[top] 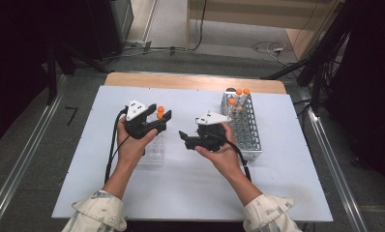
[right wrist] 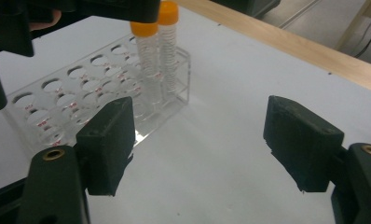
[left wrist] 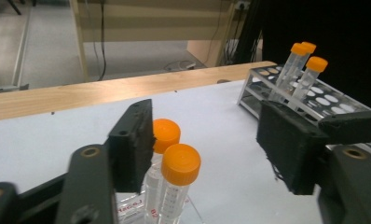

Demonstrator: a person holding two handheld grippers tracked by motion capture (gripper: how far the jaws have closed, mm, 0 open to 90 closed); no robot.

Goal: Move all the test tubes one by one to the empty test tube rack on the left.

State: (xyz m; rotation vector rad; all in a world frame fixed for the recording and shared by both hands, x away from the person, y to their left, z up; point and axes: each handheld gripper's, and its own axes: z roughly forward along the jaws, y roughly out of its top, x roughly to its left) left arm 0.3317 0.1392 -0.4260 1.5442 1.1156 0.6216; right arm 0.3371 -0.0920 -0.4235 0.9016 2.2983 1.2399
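Observation:
Two clear tubes with orange caps [top: 160,112] stand upright at the far end of a clear plastic rack [top: 154,152] left of centre. My left gripper [top: 160,114] hovers over them, open. In the left gripper view the tubes [left wrist: 180,164] stand between the jaws, close beside the left pad [left wrist: 132,144] and well apart from the right one. My right gripper [top: 185,139] is held above the sheet between the two racks, pointing left, open with nothing between its jaws. In the right gripper view [right wrist: 197,144] the same tubes [right wrist: 148,46] and clear rack [right wrist: 72,107] lie ahead.
A metal wire rack [top: 248,133] stands at the right with three orange-capped tubes [top: 239,94] at its far end. A white sheet [top: 195,183] covers the table, and a wooden edge [top: 190,81] runs along the back. Cables lie on the floor beyond.

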